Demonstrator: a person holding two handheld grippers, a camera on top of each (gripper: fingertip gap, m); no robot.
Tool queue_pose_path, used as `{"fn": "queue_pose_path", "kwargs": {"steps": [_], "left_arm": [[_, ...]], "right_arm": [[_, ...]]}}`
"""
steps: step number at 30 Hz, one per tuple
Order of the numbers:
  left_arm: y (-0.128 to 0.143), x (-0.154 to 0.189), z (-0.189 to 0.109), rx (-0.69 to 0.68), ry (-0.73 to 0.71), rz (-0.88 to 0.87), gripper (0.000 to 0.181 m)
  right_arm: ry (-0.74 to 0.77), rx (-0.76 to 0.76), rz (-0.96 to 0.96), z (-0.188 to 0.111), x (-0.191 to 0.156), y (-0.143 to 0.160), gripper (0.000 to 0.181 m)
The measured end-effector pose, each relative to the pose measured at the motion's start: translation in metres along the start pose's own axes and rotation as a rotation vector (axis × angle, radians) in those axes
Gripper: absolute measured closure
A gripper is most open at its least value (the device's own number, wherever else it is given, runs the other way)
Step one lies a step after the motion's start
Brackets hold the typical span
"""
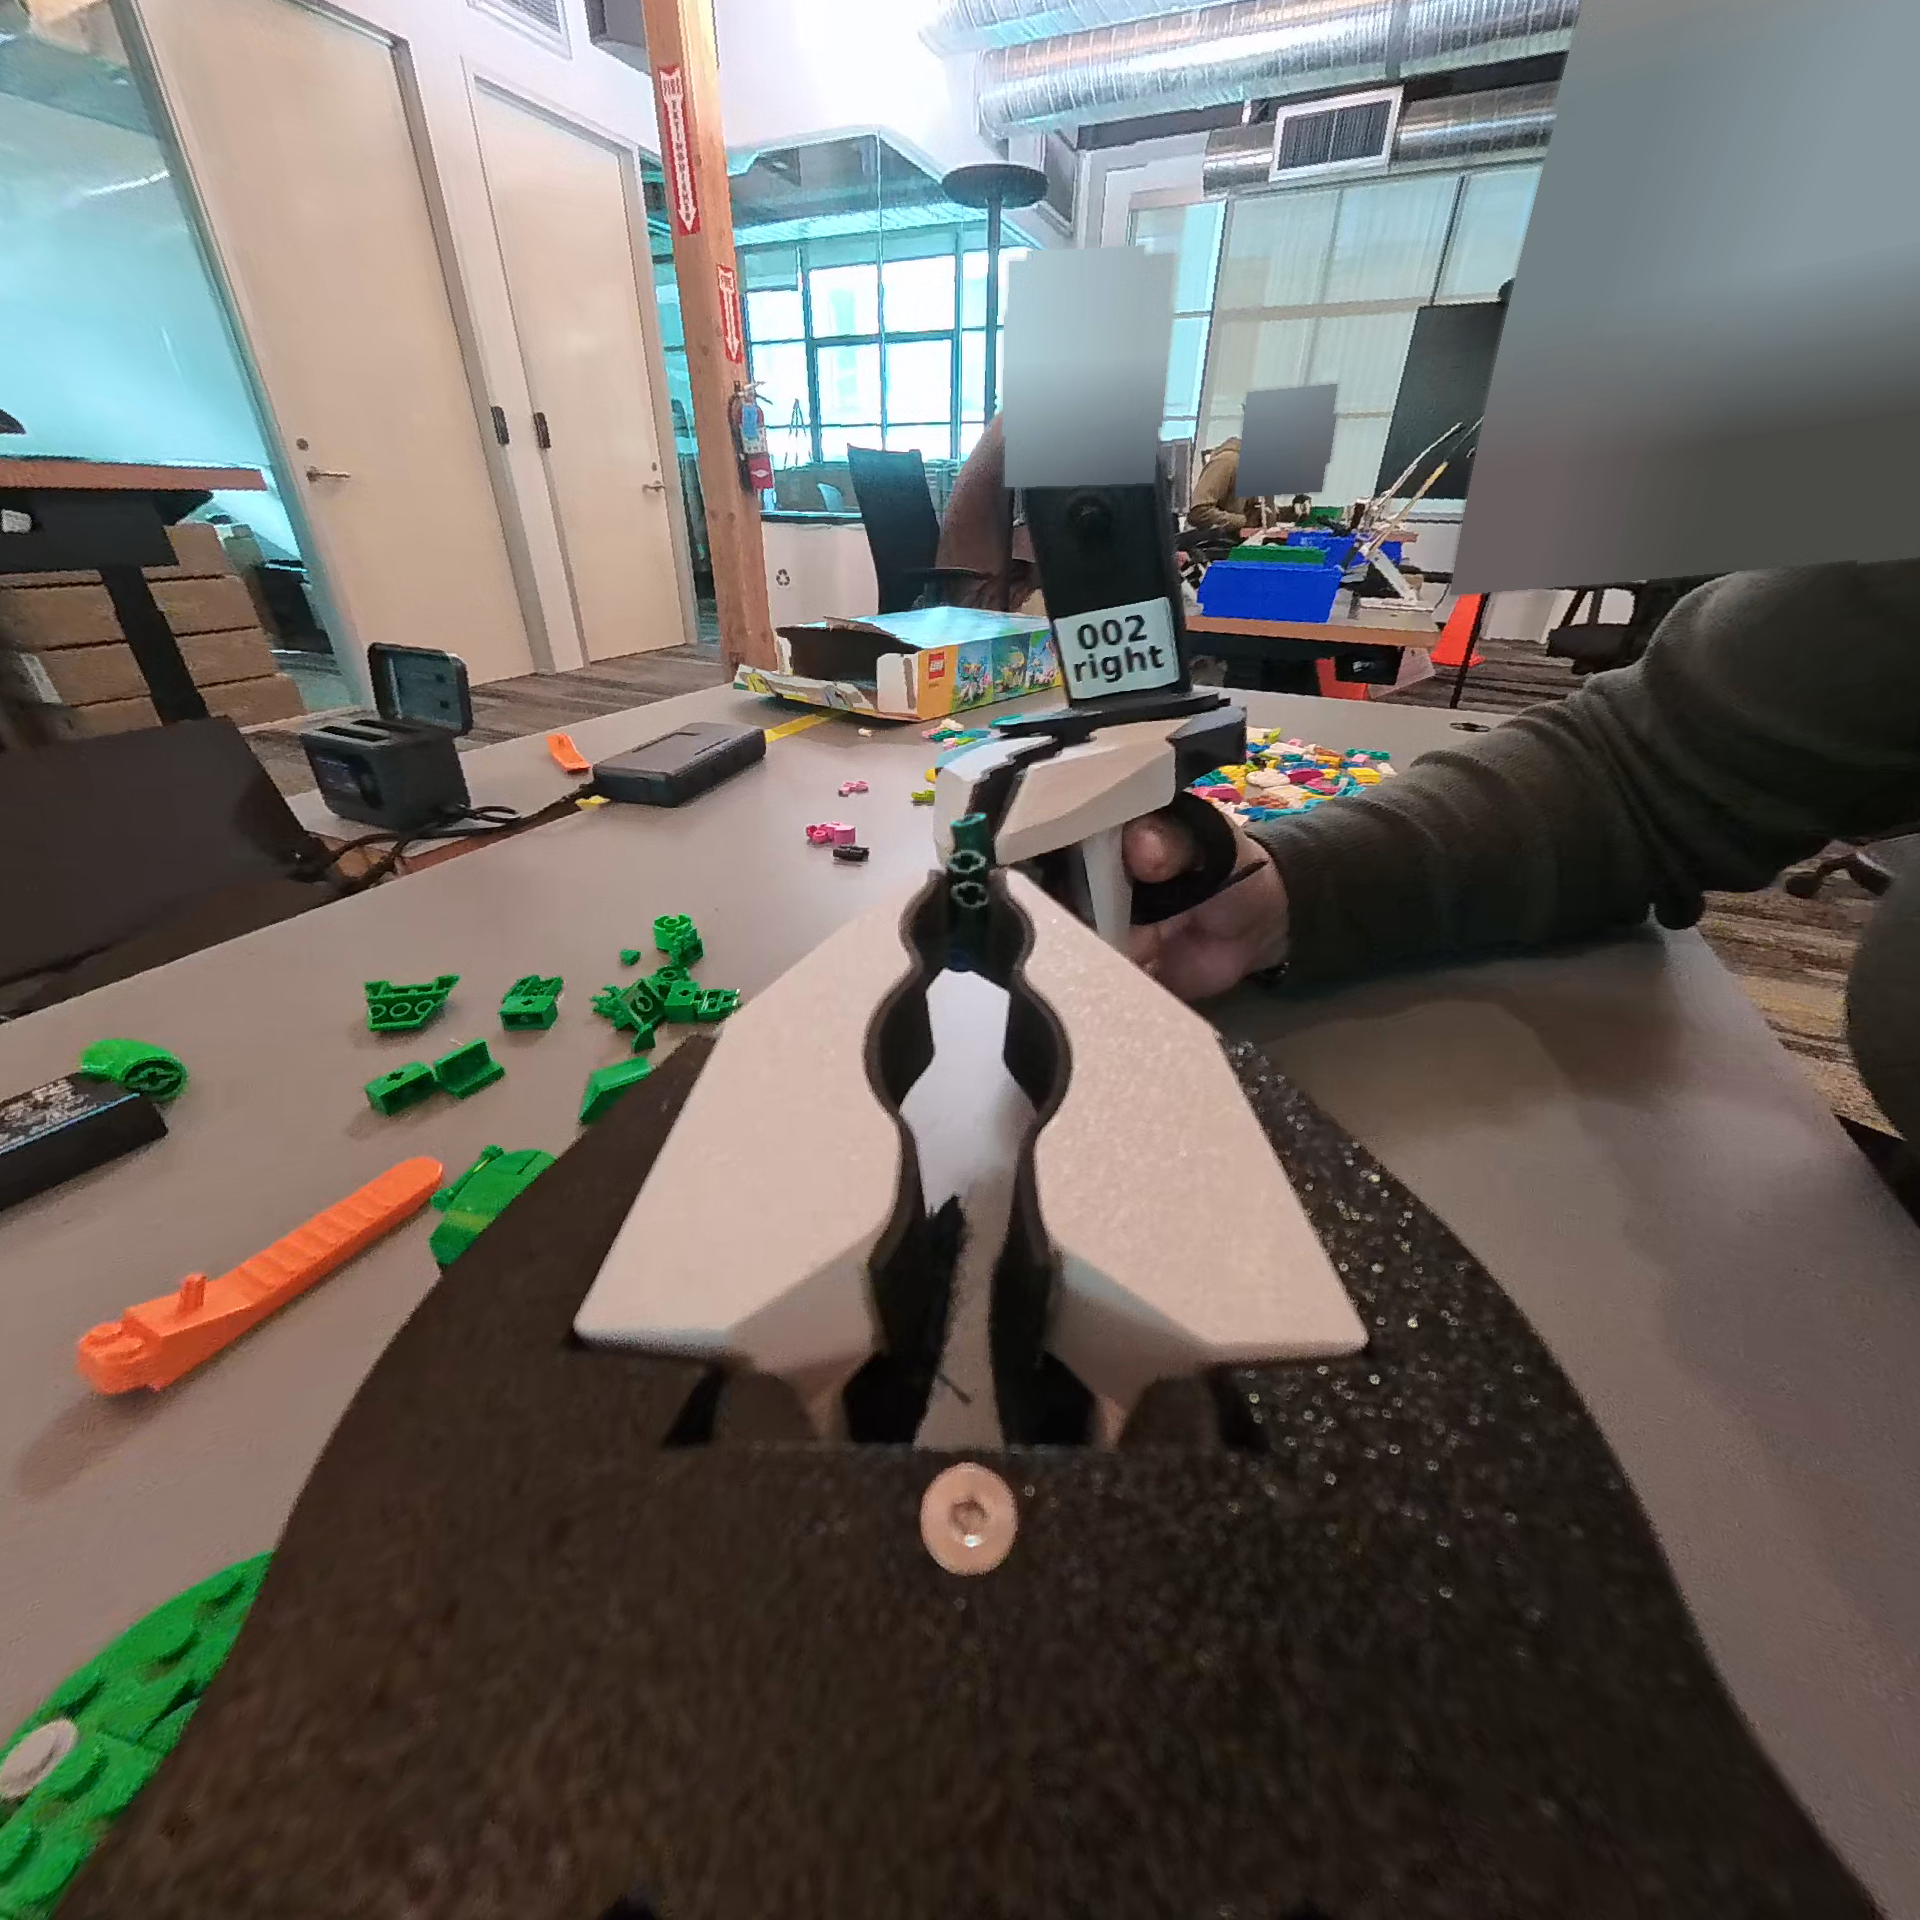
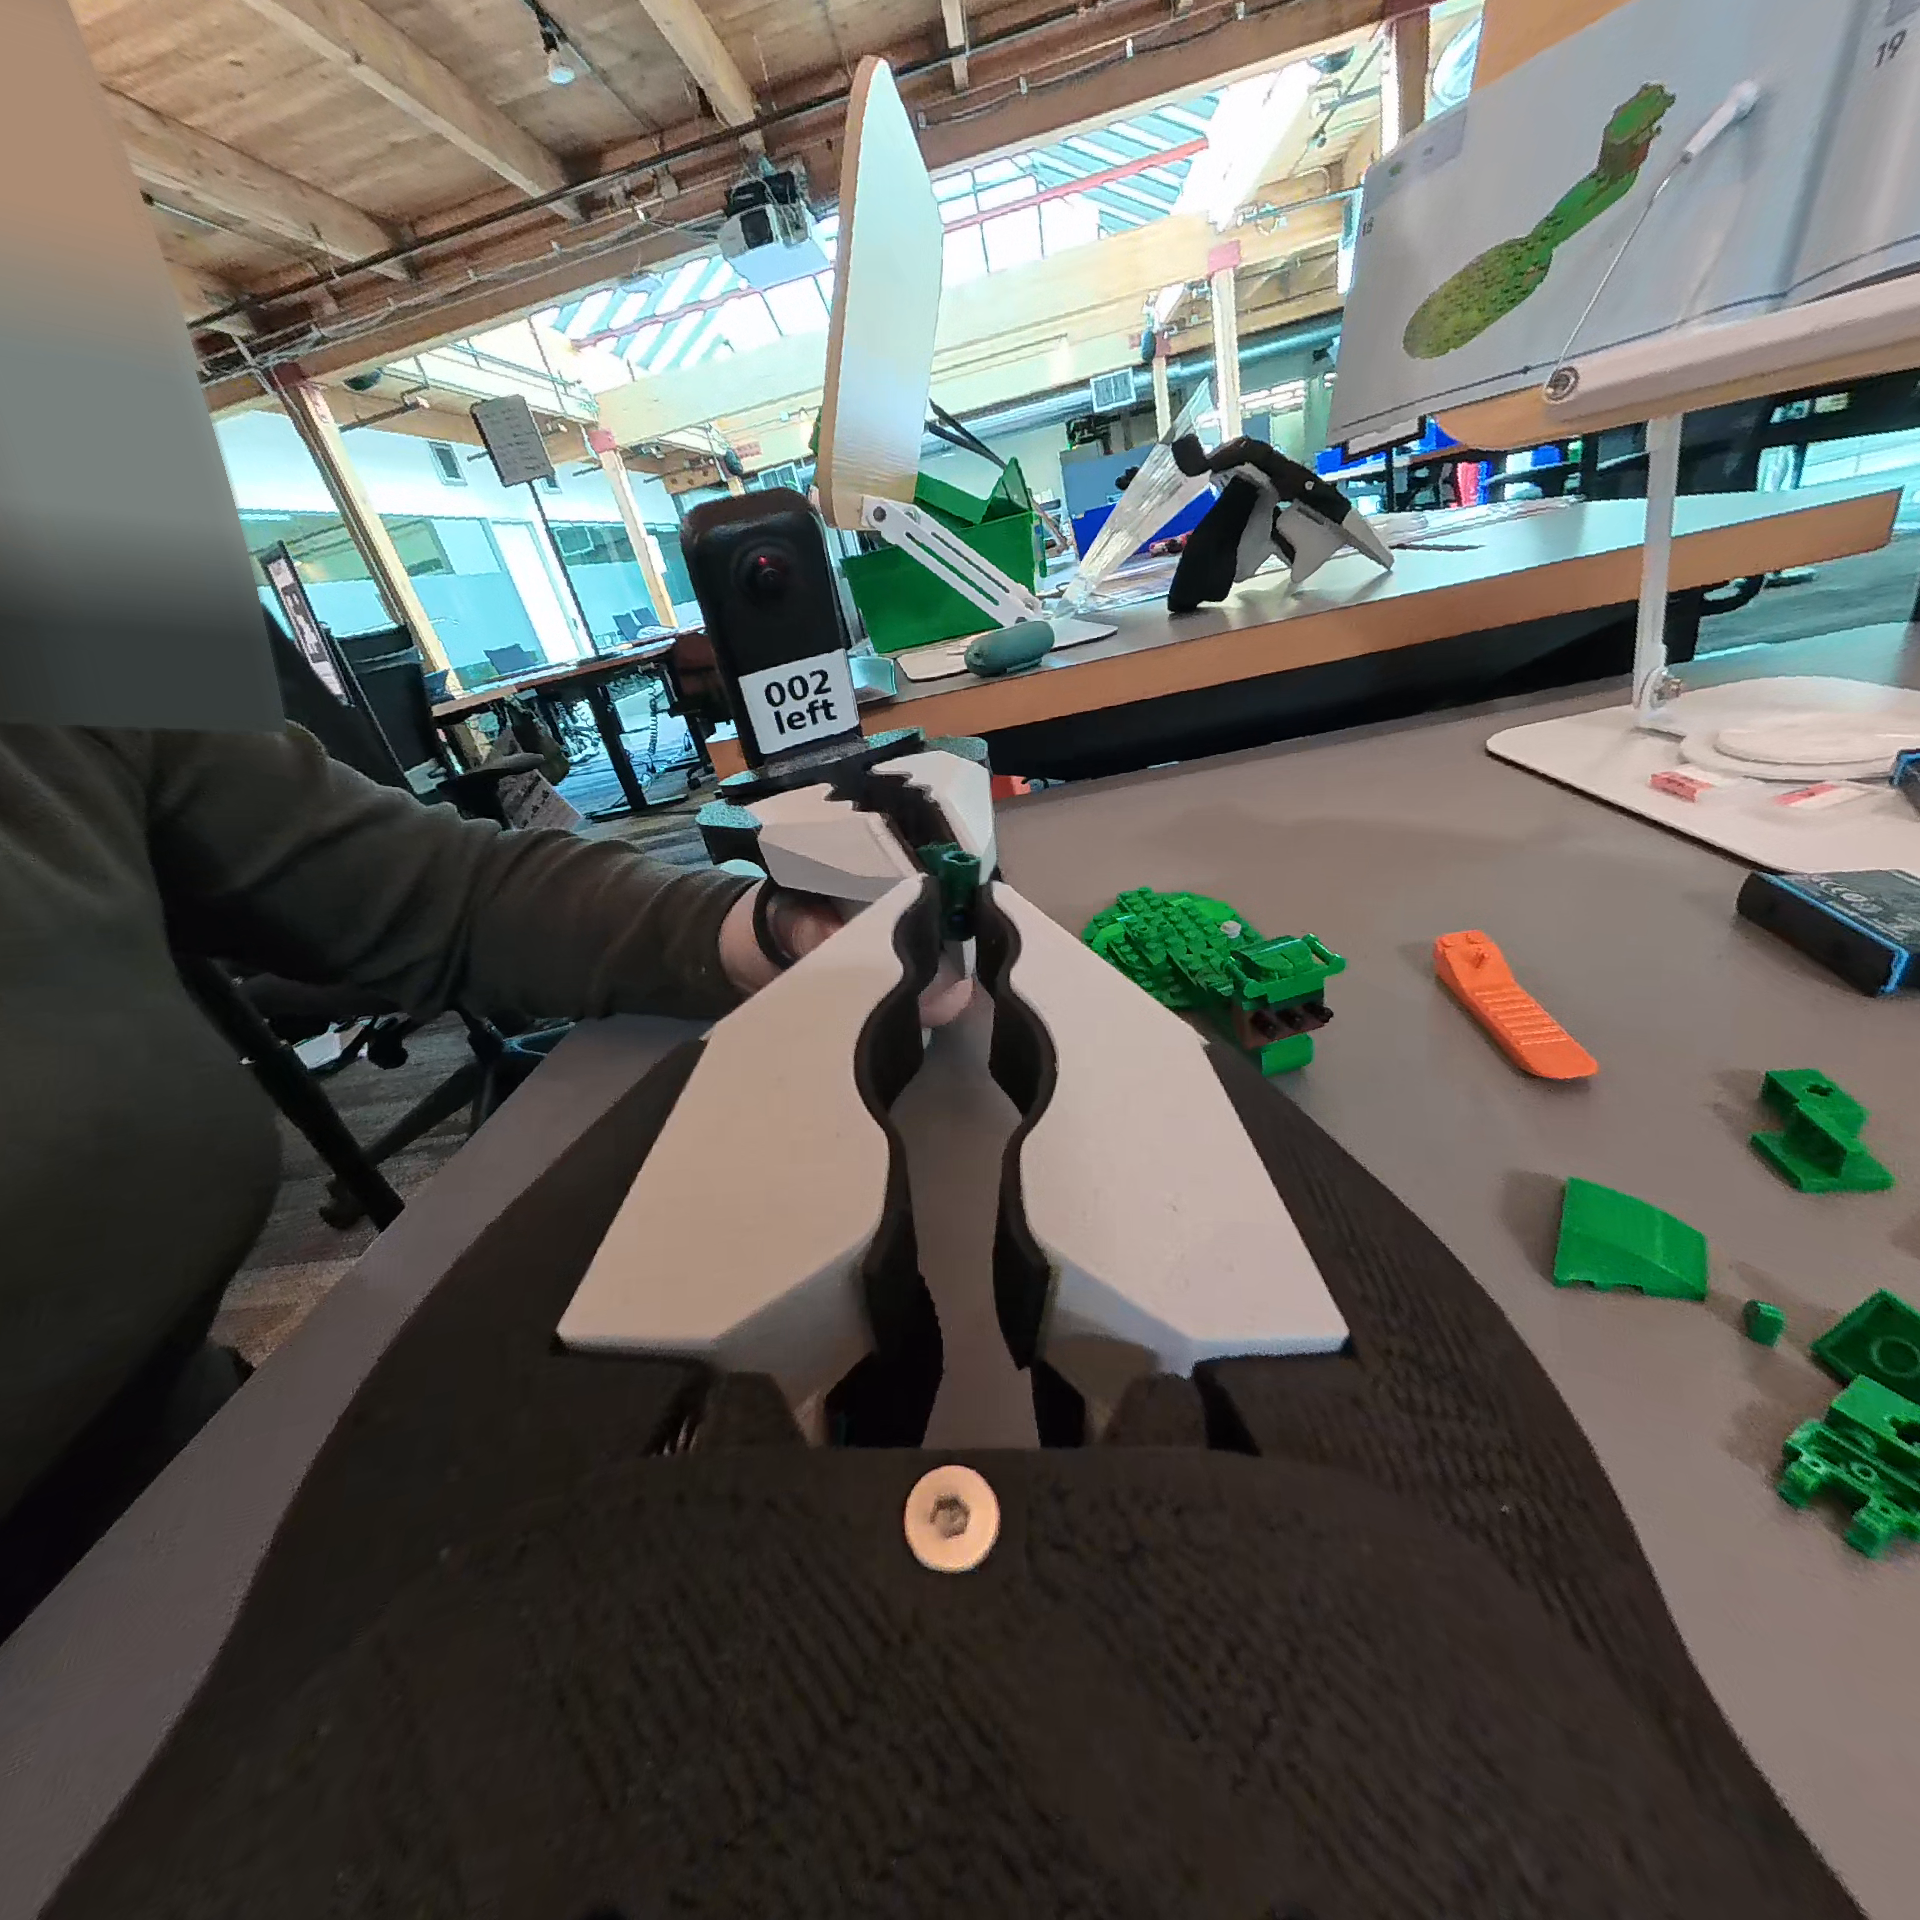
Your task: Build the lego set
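Above the grey desk point(image 1: 1455, 1143) we bring both tools tip to tip. Our left tool point(image 1: 964, 914) is clenched on a small dark green lego piece point(image 1: 966, 883), and our right tool point(image 2: 956, 914) pinches the same piece point(image 2: 951, 868) from the opposite side, so it hangs between them, clear of the desk. Loose green bricks point(image 1: 655, 997) and an orange brick separator point(image 1: 249, 1283) lie on the desk to our left. A partly built green model point(image 2: 1205, 956) sits beside the separator point(image 2: 1507, 1003).

Two low, close wrist views, face to face (shared: tabletop point(image 1: 1455, 1195)).
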State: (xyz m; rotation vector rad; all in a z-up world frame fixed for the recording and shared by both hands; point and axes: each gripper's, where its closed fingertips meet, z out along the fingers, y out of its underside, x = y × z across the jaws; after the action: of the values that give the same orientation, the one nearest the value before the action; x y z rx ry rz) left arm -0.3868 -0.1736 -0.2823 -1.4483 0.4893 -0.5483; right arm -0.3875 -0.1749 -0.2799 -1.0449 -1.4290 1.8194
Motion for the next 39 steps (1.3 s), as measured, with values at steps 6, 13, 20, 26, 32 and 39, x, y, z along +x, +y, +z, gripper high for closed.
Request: {"fn": "queue_pose_path", "kwargs": {"steps": [6,13,20,26,32,39], "left_arm": [[0.003,0.000,0.001,-0.024,0.021,-0.027,0.176],[0.004,0.003,0.002,-0.028,0.093,-0.152,0.176],[-0.001,-0.003,0.001,0.011,0.036,-0.134,0.177],[-0.010,-0.006,0.000,0.083,0.006,-0.102,0.174],[-0.009,-0.002,-0.006,0.072,-0.028,0.123,0.146],[0.016,0.000,0.000,-0.104,-0.146,0.567,0.127]], "right_arm": [[-0.009,-0.031,-0.031,-0.001,0.001,0.002,0.177],[-0.010,-0.057,-0.156,0.003,-0.003,0.004,0.177],[0.000,0.003,-0.038,0.007,0.001,-0.001,0.177],[-0.028,0.067,0.056,0.011,0.006,-0.006,0.177],[-0.046,0.085,0.103,0.009,0.008,-0.008,0.177],[-0.142,0.003,0.275,0.012,0.008,0.002,0.177]]}}
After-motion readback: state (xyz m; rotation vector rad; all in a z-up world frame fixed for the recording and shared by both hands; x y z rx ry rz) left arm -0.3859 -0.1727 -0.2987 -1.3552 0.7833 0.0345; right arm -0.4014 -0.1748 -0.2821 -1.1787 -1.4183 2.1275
